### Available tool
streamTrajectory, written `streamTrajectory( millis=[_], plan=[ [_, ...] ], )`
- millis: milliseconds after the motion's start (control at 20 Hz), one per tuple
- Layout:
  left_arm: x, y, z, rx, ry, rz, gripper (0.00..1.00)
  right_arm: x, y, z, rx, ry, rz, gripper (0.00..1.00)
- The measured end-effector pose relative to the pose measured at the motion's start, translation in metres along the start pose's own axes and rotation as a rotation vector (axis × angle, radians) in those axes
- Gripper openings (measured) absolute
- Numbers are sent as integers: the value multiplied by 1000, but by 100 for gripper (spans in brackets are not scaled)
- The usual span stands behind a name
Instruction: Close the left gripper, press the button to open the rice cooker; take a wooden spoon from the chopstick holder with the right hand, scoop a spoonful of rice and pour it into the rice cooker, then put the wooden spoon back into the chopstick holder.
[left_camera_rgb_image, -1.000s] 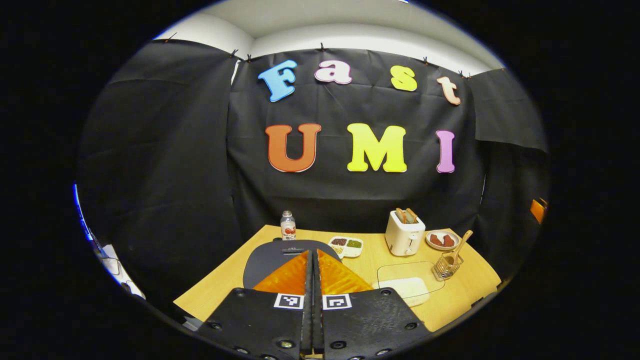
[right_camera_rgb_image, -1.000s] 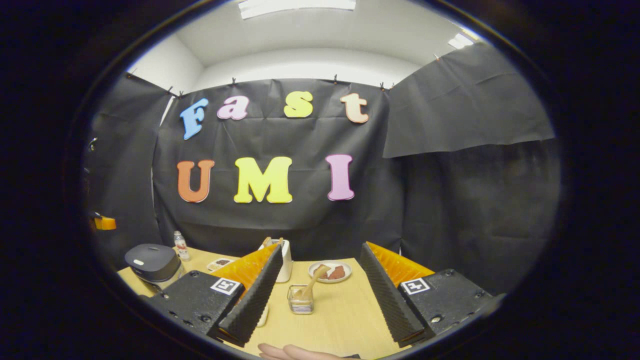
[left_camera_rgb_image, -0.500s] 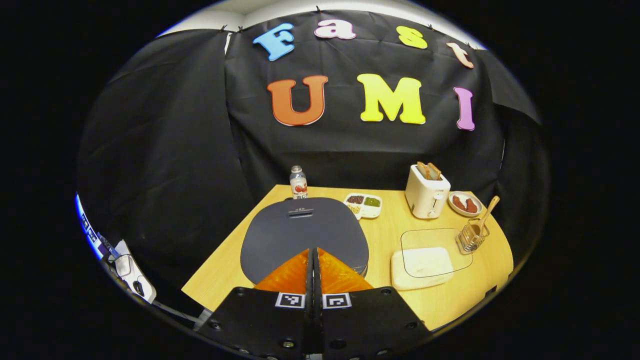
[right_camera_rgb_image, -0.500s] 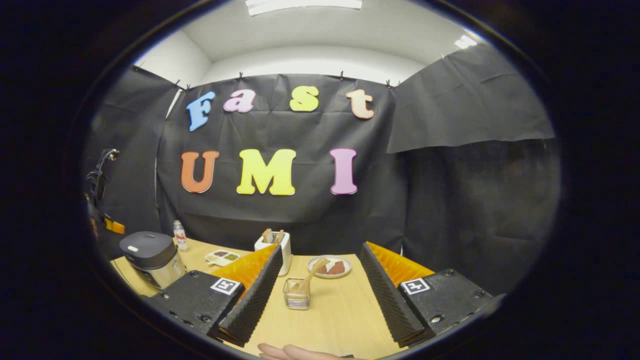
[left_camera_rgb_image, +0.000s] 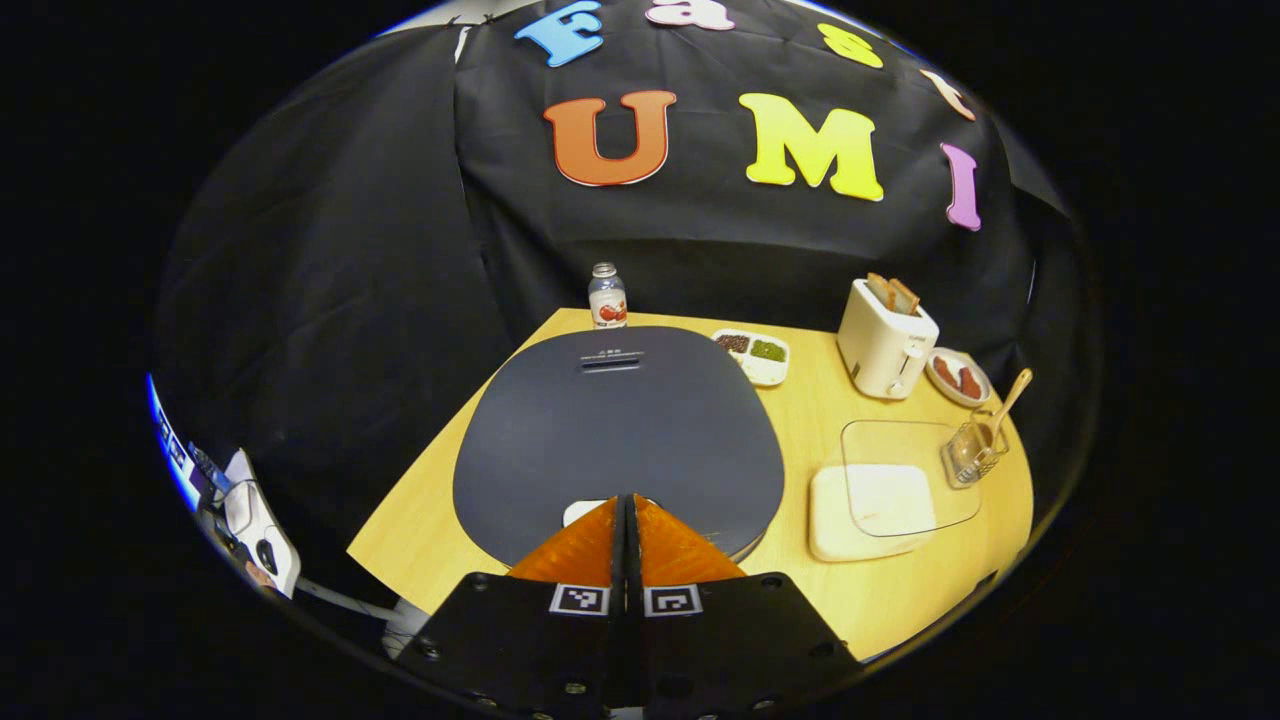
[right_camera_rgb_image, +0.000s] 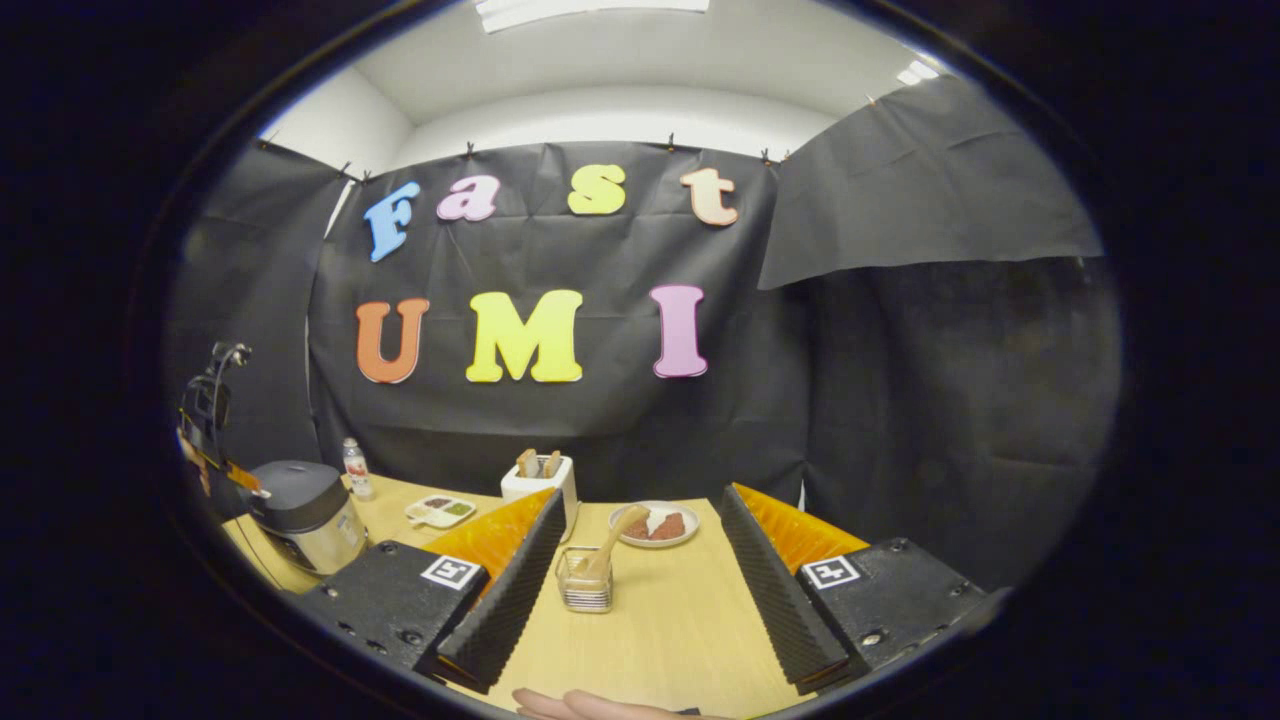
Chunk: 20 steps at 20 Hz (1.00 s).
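I am holding my left gripper (left_camera_rgb_image: 627, 505) pressed together just over the rice cooker (left_camera_rgb_image: 620, 430) button (left_camera_rgb_image: 583, 511), my right gripper (right_camera_rgb_image: 640, 570) spread wide, and a crooked push could slip off.

Left gripper view overlooks rice cooker (left_camera_rgb_image: 618, 430) closely (right gripper view farther).

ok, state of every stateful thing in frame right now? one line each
Dark grey rice cooker lid: closed.
Left claw: shut, tips over the lid's white button.
Right claw: open, empty.
Wooden spoon: standing tilted in the wire chopstick holder.
White toaster: bread slices sticking up.
Small bottle: upright, capped.
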<state>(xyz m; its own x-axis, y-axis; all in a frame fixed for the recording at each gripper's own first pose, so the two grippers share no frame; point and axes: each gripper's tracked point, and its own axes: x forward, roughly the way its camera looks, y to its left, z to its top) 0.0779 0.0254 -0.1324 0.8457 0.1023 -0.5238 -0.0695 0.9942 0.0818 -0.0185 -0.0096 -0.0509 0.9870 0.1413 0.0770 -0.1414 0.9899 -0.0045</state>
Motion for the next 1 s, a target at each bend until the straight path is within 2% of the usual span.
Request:
streamTrajectory(
  millis=[250,300,550,750,800,850,1000],
  plan=[
    [7,-3,-11,22,78,0,0,-3,1,-4,-8,-6,8,100],
    [4,0,-3,29,62,-1,0,-3,3,-5,-8,-5,14,100],
    [1,-2,-4,-20,91,-9,0,-8,10,-10,-17,6,33,100],
    [-8,-5,8,-88,39,-19,2,-7,6,-16,-47,19,20,100],
    [-13,-5,18,-97,7,-23,12,-7,4,-17,-52,20,16,100],
    [-25,-5,29,-108,-38,-27,16,-5,3,-21,-56,25,12,100],
    [-64,-4,57,-81,-175,-10,65,1,-1,-31,-55,50,0,100]
  ],
)
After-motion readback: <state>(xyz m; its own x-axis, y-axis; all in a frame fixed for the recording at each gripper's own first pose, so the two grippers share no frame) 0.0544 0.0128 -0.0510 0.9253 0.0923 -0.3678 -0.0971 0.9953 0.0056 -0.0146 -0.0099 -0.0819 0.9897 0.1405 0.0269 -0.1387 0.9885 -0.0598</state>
